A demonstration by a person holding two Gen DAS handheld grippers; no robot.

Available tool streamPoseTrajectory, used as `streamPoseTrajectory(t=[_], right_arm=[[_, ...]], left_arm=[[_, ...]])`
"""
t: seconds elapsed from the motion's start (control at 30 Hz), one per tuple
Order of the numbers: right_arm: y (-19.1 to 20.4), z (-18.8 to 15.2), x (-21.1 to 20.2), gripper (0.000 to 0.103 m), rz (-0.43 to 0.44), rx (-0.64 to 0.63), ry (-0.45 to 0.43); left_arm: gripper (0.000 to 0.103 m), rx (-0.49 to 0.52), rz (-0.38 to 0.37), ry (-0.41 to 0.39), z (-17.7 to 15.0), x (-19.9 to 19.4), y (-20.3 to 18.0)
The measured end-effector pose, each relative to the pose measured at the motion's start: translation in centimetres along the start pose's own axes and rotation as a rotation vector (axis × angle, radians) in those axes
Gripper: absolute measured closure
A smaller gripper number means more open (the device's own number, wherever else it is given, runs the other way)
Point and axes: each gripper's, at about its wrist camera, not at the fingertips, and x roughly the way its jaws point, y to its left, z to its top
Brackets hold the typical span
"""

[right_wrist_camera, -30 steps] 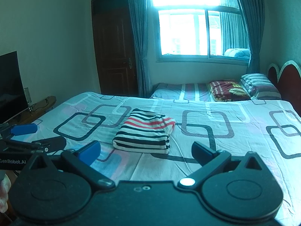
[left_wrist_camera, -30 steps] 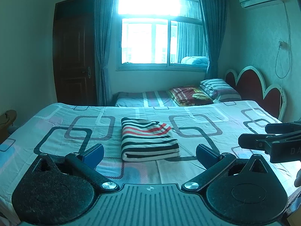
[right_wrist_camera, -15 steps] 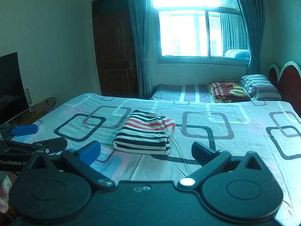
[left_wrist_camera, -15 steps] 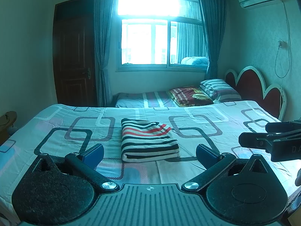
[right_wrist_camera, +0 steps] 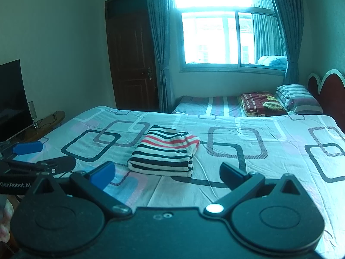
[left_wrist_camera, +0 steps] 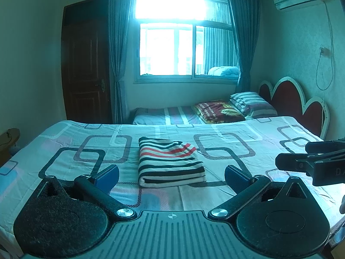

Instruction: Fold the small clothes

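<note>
Fold looks finished; both grippers empty and held back from the bed.

Left wrist view: striped garment (left_wrist_camera: 170, 161) lies folded into a compact rectangle on the patterned bed (left_wrist_camera: 248, 133), ahead of the left gripper (left_wrist_camera: 171, 176), whose jaws stand wide with nothing between them. Right gripper (left_wrist_camera: 310, 161) shows at the right edge, clear of the cloth. No other clothes visible.

Right wrist view: same garment (right_wrist_camera: 166, 153), edges roughly squared; right gripper (right_wrist_camera: 167, 173) spread wide, empty. Television (right_wrist_camera: 11, 99) far left, pillows (right_wrist_camera: 297, 97) on a second bed behind. Nothing obstructs; little appears left.
</note>
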Motion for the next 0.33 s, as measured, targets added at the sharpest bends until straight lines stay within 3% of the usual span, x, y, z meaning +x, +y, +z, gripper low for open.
streamPoseTrajectory(t=[0.33], right_arm=[[-0.71,-0.15,0.01,0.001,0.004,0.002,0.002]], left_arm=[[0.000,0.008,-0.036,0.010,-0.15,0.13,-0.66]])
